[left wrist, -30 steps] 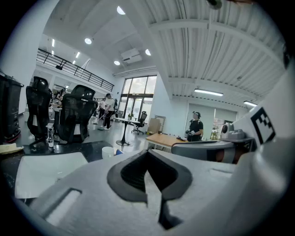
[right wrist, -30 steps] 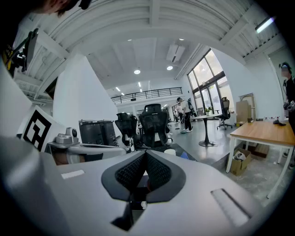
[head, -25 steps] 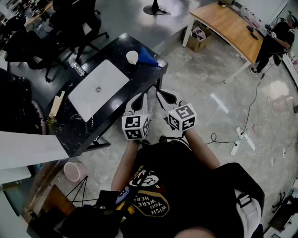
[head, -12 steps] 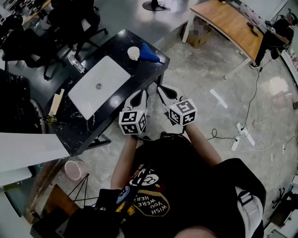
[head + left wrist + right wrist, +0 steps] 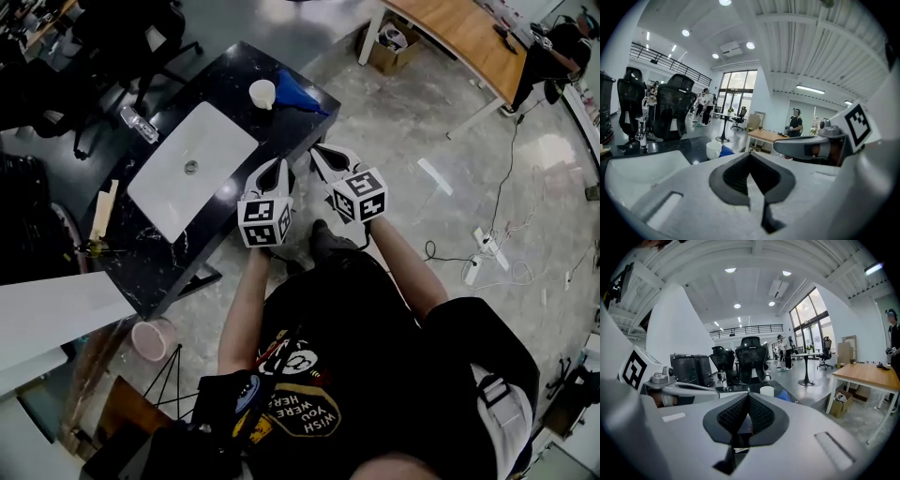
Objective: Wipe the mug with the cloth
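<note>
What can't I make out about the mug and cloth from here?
- Mug: head view, too small to show a handle or any dirt.
- Mug's base: left gripper view, hidden behind the left gripper.
- Cloth: left gripper view, mostly hidden behind that gripper; head view, too small to read its folds.

mug (image 5: 262, 93): white, upright, far end of black counter (image 5: 281, 131) | cloth (image 5: 298, 95): blue, bunched, just beside mug
</note>
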`<state>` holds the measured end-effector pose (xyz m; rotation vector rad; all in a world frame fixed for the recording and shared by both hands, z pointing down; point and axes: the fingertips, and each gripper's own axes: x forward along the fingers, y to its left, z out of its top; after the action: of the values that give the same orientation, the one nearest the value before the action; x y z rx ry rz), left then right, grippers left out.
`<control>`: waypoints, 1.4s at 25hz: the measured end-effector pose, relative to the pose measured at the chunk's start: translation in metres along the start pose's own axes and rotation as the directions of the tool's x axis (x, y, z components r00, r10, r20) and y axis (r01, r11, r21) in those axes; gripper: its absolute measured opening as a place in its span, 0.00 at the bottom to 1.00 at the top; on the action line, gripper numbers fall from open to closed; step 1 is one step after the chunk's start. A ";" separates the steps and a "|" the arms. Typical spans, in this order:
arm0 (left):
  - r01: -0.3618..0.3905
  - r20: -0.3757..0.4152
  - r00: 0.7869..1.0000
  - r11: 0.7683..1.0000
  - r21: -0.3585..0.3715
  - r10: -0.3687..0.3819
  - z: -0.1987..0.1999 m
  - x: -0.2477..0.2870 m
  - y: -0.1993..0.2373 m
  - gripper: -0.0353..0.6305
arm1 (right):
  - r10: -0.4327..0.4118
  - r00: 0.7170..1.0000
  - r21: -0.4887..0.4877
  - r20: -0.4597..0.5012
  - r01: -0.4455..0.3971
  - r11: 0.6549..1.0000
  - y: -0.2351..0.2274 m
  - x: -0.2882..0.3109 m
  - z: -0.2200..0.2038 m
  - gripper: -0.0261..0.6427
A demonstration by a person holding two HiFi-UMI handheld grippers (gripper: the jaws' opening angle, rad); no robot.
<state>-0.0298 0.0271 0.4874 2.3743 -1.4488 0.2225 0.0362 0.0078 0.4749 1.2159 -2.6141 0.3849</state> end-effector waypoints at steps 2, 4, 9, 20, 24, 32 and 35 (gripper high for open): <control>0.002 -0.015 1.000 1.000 -0.011 -0.003 -0.003 0.018 0.010 0.06 | 0.000 1.000 0.000 -0.020 0.000 1.000 -0.017 0.020 -0.004 0.04; -0.017 -0.032 0.999 1.000 -0.020 0.017 -0.005 0.038 0.025 0.06 | 0.008 0.999 -0.001 -0.043 -0.008 1.000 -0.037 0.042 -0.010 0.04; -0.080 -0.041 0.996 0.996 -0.045 0.078 -0.006 0.091 0.066 0.06 | 0.037 0.994 -0.008 -0.106 -0.038 0.999 -0.093 0.104 -0.030 0.04; -0.274 -0.085 0.960 0.956 -0.108 0.265 -0.028 0.165 0.154 0.06 | -0.010 0.953 -0.210 -0.304 -0.056 0.976 -0.167 0.246 -0.072 0.35; -0.263 -0.089 0.963 0.956 -0.128 0.253 -0.026 0.185 0.176 0.06 | -0.068 0.914 -0.221 -0.399 -0.024 0.975 -0.183 0.281 -0.099 0.52; -0.250 -0.107 0.966 0.953 -0.170 0.234 -0.021 0.208 0.215 0.06 | -0.015 0.914 -0.285 -0.406 -0.111 0.952 -0.175 0.301 -0.104 0.21; -0.203 -0.094 0.978 0.961 -0.188 0.188 -0.013 0.221 0.222 0.06 | -0.042 0.923 -0.337 -0.384 -0.098 0.936 -0.184 0.302 -0.094 0.21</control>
<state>-0.1229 -0.2440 0.6148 2.0461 -1.5921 0.2055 -0.0020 -0.2895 0.6843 0.8793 -2.2367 0.1323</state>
